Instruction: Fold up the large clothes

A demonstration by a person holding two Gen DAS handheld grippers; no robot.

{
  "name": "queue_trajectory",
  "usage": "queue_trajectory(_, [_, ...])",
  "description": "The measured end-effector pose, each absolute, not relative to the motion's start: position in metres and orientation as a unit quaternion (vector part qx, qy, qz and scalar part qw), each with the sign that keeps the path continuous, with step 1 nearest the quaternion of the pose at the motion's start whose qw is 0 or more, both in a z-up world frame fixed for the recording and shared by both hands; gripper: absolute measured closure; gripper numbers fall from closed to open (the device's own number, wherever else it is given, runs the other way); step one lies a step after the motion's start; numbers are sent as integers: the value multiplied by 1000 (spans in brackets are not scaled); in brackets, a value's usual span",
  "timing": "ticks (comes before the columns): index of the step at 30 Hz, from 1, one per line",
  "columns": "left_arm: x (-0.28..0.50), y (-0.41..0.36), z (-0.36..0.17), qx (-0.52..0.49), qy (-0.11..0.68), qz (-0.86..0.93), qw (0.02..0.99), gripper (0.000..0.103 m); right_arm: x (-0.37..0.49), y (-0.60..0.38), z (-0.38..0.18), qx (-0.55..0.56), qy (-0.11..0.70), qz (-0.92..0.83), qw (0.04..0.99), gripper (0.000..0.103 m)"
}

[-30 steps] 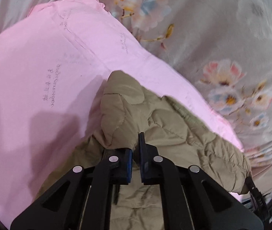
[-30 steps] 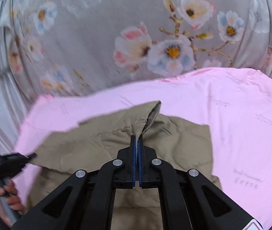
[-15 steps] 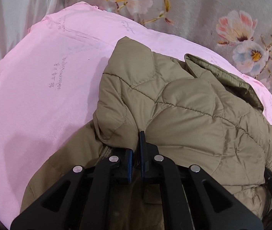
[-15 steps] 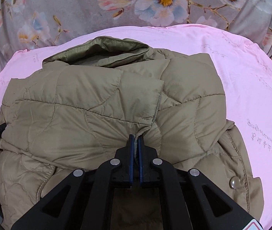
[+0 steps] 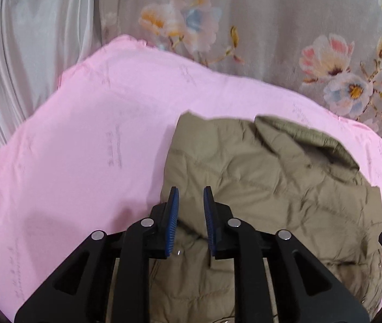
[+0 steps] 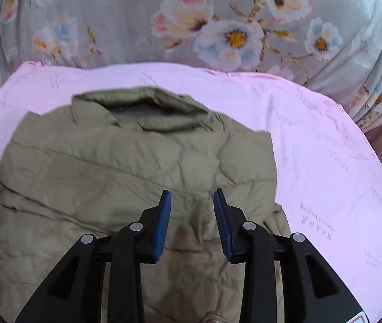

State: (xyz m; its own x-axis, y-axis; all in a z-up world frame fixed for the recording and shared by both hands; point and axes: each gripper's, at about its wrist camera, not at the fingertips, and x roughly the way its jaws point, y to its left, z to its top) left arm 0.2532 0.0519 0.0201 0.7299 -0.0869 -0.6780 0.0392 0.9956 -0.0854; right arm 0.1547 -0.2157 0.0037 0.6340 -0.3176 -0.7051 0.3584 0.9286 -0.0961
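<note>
Above the olive quilted jacket (image 6: 137,167) both tongs — left (image 5: 190,192), right (image 6: 192,195) — tilt downward, jaws opening, gripping nothing.

Bare pink sheet (image 5: 83,148) open left of quilted jacket (image 5: 258,188) and right of it too. Floral curtain (image 6: 218,13) blocked the far edge. Raised collar (image 6: 148,107) bulked up near there.

Quilted jacket (image 5: 271,188) blurred, hem cut off below, pink sheet's (image 6: 325,161) printed lettering unreadable
</note>
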Motion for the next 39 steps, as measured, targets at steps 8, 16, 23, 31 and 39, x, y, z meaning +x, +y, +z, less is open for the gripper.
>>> queue_trajectory(8, [290, 10, -4, 8, 378, -35, 925, 85, 185, -204, 7, 38, 397, -158, 903, 71])
queue_trajectory(16, [290, -7, -60, 43, 380, -27, 923, 85, 207, -210, -49, 61, 439, -151, 884, 70])
queue_trajectory(23, [287, -2, -64, 27, 372, -37, 927, 84, 206, -201, -63, 38, 420, -164, 892, 69])
queue_trajectory(31, [288, -5, -66, 38, 372, -31, 927, 84, 204, -200, -66, 29, 413, -170, 894, 69])
queue_trajectory(39, [285, -6, -66, 41, 371, -27, 927, 84, 202, -201, -67, 36, 410, -168, 896, 68])
